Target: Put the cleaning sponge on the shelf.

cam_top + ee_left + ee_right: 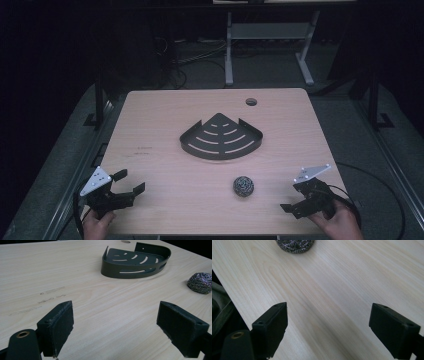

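A black quarter-round slotted corner basket lies in the middle of the wooden table. A steel-wool scrubber ball rests in front of it, toward the right. My left gripper is at the near left corner, open and holding nothing. At the near right edge my right gripper is open too, pointing left toward the ball. In the left gripper view my left gripper faces the basket, with the ball at far right. Ahead of my right gripper, the ball sits at the top edge.
A round cable hole sits in the table's far right area. A grey metal stand and cables are on the floor beyond the table. The table's near edge runs just left of my right gripper's jaws.
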`<state>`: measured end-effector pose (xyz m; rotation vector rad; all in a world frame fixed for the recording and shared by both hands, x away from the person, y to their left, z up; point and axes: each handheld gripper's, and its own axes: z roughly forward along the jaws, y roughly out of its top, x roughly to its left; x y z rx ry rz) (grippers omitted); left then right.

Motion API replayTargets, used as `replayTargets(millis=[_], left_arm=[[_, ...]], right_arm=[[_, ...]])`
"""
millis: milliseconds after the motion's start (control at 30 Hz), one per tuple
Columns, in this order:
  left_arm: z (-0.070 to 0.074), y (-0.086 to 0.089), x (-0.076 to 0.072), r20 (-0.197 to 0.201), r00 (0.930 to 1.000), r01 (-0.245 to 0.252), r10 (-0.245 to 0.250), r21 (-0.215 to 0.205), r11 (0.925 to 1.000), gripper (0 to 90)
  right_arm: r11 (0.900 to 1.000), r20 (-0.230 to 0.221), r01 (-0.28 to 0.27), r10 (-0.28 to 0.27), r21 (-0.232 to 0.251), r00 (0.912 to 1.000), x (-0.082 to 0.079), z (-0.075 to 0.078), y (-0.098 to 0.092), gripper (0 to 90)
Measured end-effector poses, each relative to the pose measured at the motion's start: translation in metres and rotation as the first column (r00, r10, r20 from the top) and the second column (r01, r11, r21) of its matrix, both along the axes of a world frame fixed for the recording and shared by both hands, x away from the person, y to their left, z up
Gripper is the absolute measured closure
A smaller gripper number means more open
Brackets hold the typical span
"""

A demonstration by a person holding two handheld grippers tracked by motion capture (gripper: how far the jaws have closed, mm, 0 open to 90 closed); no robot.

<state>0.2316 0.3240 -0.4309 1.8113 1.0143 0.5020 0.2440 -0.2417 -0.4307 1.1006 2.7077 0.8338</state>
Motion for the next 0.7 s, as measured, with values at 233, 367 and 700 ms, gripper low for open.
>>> replayTargets(millis=[233,367,700], left_arm=[[0.0,0.0,0.0,-0.001,1.0,0.0,0.0,-0.003,1.0,13.3],[0.001,0.0,0.0,0.001,1.0,0.0,0.0,-0.006,1.0,13.3],[0.001,-0.002,0.0,0.001,1.0,0.007,-0.007,0.001,1.0,13.3]], right_arm=[[0.999,0.005,-0.03,0.03,-0.017,0.9995,0.005,0.007,0.01,14.8],[0.998,0.013,-0.051,0.051,-0.027,0.9986,0.009,0.014,0.018,14.8],[0.996,0.015,-0.085,0.085,-0.033,0.9963,0.017,0.023,0.032,14.8]])
